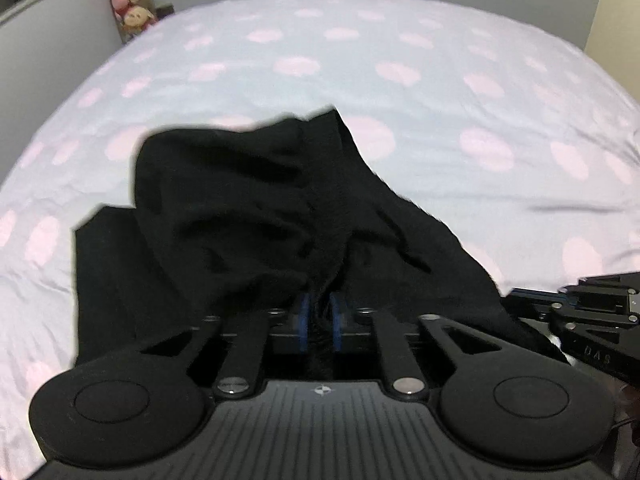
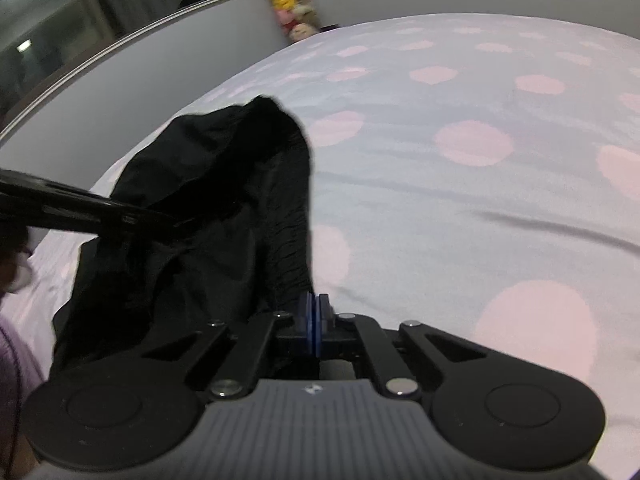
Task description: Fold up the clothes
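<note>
Black garment (image 1: 248, 208) on dotted bedsheet (image 1: 440, 80): your left gripper (image 1: 320, 312) pinches its cloth, right gripper (image 2: 314, 312) closed at its edge—lift evenly, then fold over.

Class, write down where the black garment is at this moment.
The black garment lies bunched on the spotted bed sheet, centre-left in the left wrist view, its near edge pinched in the left tool.

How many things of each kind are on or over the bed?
Black garment: 1
Hand-held grippers, left and right: 2
Bed sheet: 1
Total: 4
</note>
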The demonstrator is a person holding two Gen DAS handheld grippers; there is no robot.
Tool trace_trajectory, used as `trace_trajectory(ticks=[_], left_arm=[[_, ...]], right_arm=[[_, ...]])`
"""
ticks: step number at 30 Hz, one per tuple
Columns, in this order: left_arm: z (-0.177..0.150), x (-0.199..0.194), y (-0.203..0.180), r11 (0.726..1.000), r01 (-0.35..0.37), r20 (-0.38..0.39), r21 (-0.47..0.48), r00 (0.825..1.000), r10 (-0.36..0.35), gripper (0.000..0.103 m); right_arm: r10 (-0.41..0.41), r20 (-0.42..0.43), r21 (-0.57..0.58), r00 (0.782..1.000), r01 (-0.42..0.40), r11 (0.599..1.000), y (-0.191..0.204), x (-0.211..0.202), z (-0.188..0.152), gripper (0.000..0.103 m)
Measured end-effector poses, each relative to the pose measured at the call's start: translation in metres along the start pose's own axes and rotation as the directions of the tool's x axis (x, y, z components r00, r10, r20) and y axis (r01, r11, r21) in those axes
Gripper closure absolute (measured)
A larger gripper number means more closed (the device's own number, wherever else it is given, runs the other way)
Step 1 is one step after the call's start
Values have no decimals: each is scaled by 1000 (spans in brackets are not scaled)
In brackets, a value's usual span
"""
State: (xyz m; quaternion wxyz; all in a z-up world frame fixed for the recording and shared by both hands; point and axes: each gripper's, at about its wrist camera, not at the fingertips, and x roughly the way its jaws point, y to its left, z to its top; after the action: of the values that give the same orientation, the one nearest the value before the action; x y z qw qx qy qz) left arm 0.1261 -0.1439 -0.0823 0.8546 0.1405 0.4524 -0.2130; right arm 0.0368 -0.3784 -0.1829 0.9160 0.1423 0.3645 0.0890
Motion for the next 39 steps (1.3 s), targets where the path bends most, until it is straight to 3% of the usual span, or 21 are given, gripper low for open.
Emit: trace_trajectory(ticks=[3, 8, 10, 14, 16, 21, 28, 39], left_arm=[[3, -21, 13, 1000, -9, 20, -9, 1000, 9, 100], [-5, -58, 35, 999, -47, 37, -16, 998, 48, 100], [-10, -71, 43, 997, -71, 37, -16, 997, 72, 103], [-20, -82, 60, 992, -121, 32, -37, 992, 122, 103], [-25, -90, 67, 993, -105, 33, -57, 994, 107, 103], [-35, -103, 68, 997, -9, 70, -79, 997, 14, 102], [-28, -70, 41, 998, 69, 98, 10, 993, -69, 96], [-24, -3, 30, 991, 67, -7, 118, 998, -66, 90]], right_arm=[[-44, 27, 14, 999, 44, 999, -2, -10, 1, 103], [-4, 44, 79, 999, 0, 997, -6, -22, 3, 102], [6, 25, 78, 1000, -8, 997, -4, -18, 5, 93], [32, -34, 62, 999, -29, 998, 2, -3, 14, 86], [31, -58, 57, 998, -27, 998, 4, 7, 18, 68], [-1, -76, 5, 997, 2, 1000, 10, 17, 20, 69], [-9, -100, -5, 995, 9, 1000, 10, 15, 23, 71], [72, -118, 24, 990, -70, 997, -4, 29, 25, 71]])
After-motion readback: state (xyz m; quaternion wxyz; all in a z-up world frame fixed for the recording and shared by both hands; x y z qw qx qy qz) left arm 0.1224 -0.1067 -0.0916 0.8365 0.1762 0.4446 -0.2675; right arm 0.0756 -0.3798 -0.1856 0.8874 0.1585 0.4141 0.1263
